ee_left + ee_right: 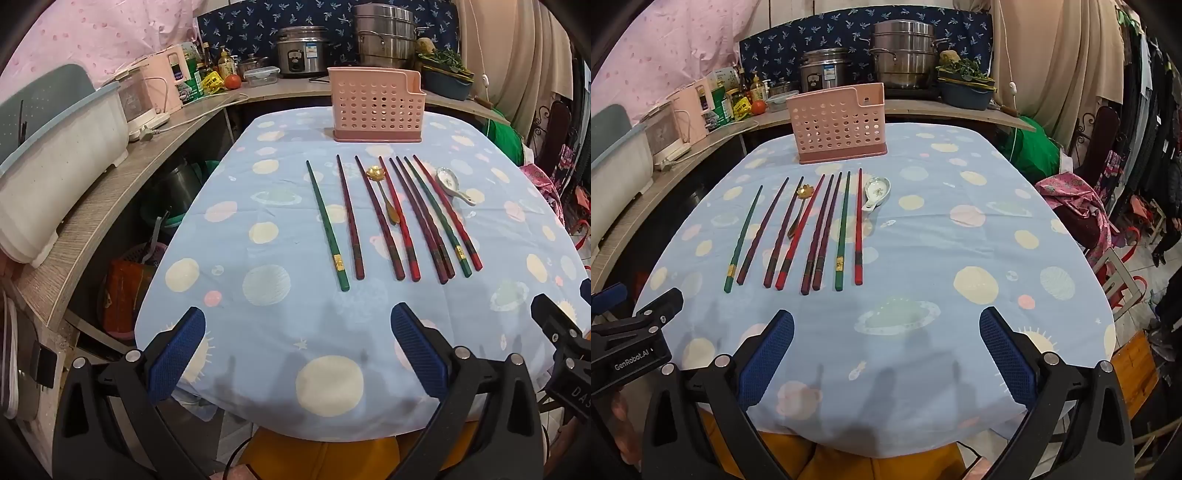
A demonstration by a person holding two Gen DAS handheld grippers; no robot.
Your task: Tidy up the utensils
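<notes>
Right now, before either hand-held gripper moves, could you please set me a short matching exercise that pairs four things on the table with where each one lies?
Things:
1. pink perforated utensil holder
2. white ceramic spoon
3. gold flower-shaped spoon
4. lone green chopstick

Places:
A. far left end of the row
B. just past the right end of the row
C. among the chopsticks, mid-row
D. upright behind the row, at the far side of the table

Pairs: 1-D, 2-B, 3-C, 4-A

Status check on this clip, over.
Left gripper and right gripper open, empty. Chopsticks, spoons untouched before pink holder. Nothing in the way.
</notes>
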